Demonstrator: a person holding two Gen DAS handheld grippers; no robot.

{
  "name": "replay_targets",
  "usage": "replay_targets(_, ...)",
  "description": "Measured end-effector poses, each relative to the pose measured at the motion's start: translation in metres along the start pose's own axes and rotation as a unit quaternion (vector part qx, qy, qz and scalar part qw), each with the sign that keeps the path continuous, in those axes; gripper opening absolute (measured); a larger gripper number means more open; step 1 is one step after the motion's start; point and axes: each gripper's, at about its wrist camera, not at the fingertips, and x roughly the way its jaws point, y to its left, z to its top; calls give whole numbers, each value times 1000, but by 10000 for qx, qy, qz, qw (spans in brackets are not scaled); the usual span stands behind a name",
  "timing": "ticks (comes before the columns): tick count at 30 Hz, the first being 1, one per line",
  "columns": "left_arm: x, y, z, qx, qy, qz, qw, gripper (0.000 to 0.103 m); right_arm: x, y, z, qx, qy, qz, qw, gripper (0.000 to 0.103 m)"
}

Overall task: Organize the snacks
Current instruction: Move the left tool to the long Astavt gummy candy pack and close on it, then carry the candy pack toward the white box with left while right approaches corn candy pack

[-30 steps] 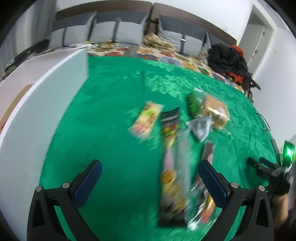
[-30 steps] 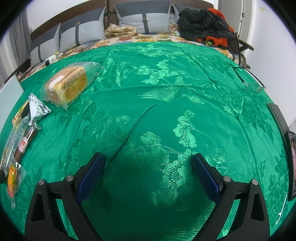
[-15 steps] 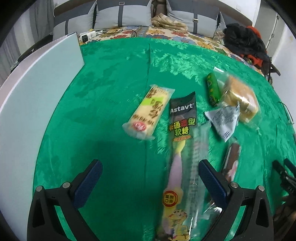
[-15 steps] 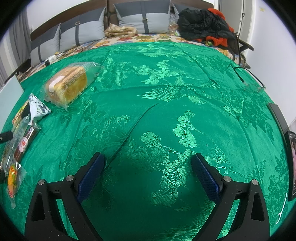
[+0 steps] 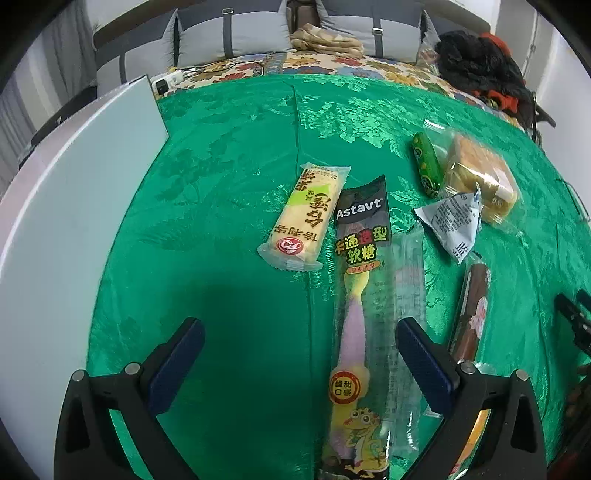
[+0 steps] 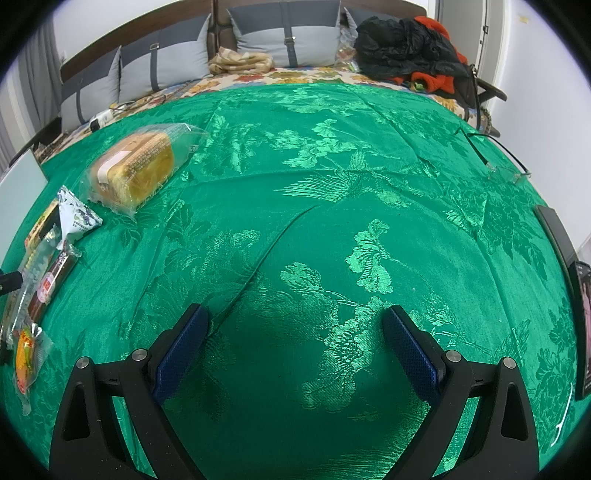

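Snacks lie on a green patterned cloth [image 5: 229, 177]. In the left wrist view, a long black gummy-candy packet [image 5: 360, 295] runs between the fingers of my open left gripper [image 5: 299, 339], nearer the right one. Beyond it lie a yellow wafer pack [image 5: 304, 218], a green tube [image 5: 424, 164], a wrapped bread loaf [image 5: 480, 177], a silver triangular pouch [image 5: 452, 221] and a brown bar [image 5: 471, 310]. My right gripper [image 6: 295, 332] is open over bare cloth; the bread loaf [image 6: 135, 168], pouch [image 6: 75, 218] and an orange sweet [image 6: 26, 360] lie to its left.
A white board or box [image 5: 66, 229] borders the cloth on the left. Grey pillows [image 6: 288, 33] and a heap of black and orange clothes [image 6: 410, 51] lie at the far end. Dark flat devices [image 6: 561, 240] rest at the cloth's right edge.
The left gripper has swung and moved in over the snacks, so the long candy packet now lies larger between its fingers. The right gripper has stayed still.
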Motion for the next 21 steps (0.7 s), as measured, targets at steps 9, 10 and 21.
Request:
replay_targets(9,-8,5,-4,478,34,213,9986,97,0,0,0,-1,0,-2,10000,98)
replay_targets(10,-8,3,-2,514,43,186,9985,97,0,0,0,0,0,-2,10000,98)
replay_targets(21,3,-33,1,910,315,36,9953,12,0,0,0,-2,0,-6,10000,98)
